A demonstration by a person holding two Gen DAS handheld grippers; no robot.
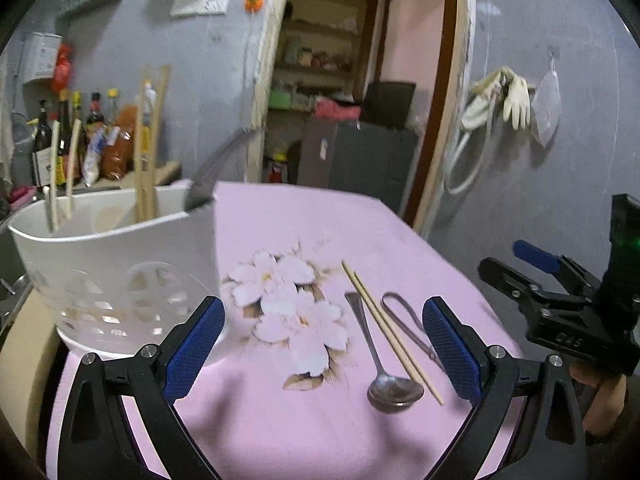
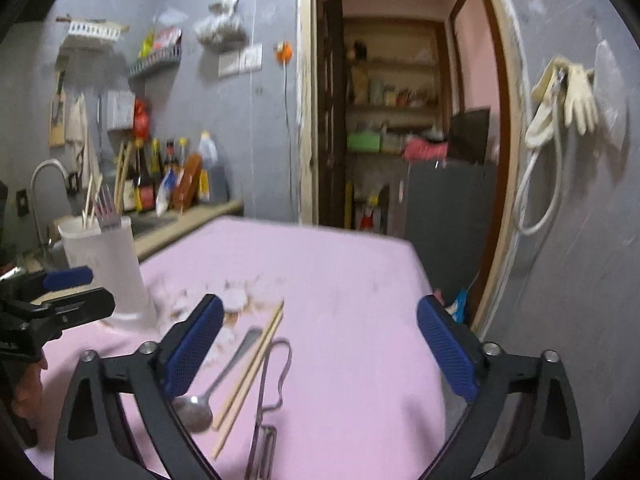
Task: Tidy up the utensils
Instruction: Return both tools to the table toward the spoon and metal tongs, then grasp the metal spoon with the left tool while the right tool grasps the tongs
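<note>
Three utensils, a steel spoon (image 1: 386,364), wooden chopsticks (image 1: 390,330) and a metal peeler (image 2: 266,408), wait beside the white perforated holder (image 1: 116,276); both my claws, left (image 1: 324,354) and right (image 2: 318,350), are spread wide, grasping nothing.

Grey wall (image 1: 560,120), open doorway (image 1: 340,80) onto pantry shelves (image 2: 392,64), pink-clothed table (image 2: 320,264).
</note>
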